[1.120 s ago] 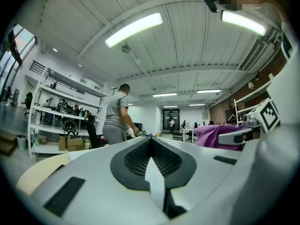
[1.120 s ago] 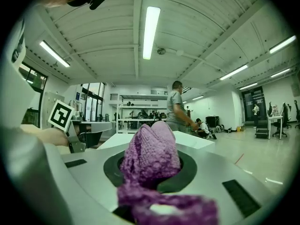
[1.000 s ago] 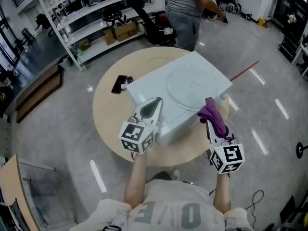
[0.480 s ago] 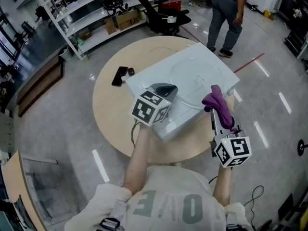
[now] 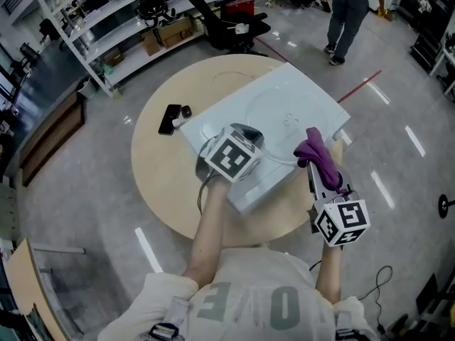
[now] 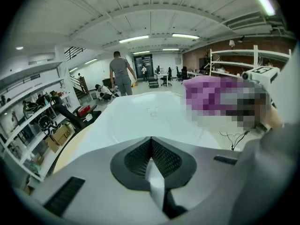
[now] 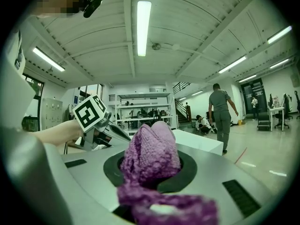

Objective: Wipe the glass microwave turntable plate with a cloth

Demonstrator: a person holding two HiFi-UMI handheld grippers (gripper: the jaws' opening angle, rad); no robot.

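The clear glass turntable plate point(image 5: 288, 116) lies flat on top of a white microwave point(image 5: 259, 183) on a round wooden table point(image 5: 160, 172). My left gripper point(image 5: 249, 131) hovers over the microwave's near left part, close to the plate's rim, with its jaws shut and nothing between them. In the left gripper view the plate point(image 6: 150, 114) spreads out just ahead of the left gripper point(image 6: 150, 142). My right gripper point(image 5: 311, 163) is at the microwave's near right corner, shut on a purple cloth point(image 5: 317, 156). The cloth point(image 7: 152, 153) bulges up between its jaws and hides the tips.
A black phone point(image 5: 169, 118) and a small round object point(image 5: 184, 111) lie on the table left of the microwave. White shelving point(image 5: 106, 20) stands at the back left. A person point(image 5: 350, 9) walks on the floor at the back right. A cable point(image 5: 200, 165) trails under my left gripper.
My left gripper has moved forward and to the right, over the microwave's top towards the plate. The right gripper with the cloth has hardly moved. The person at the back has walked away rightwards.
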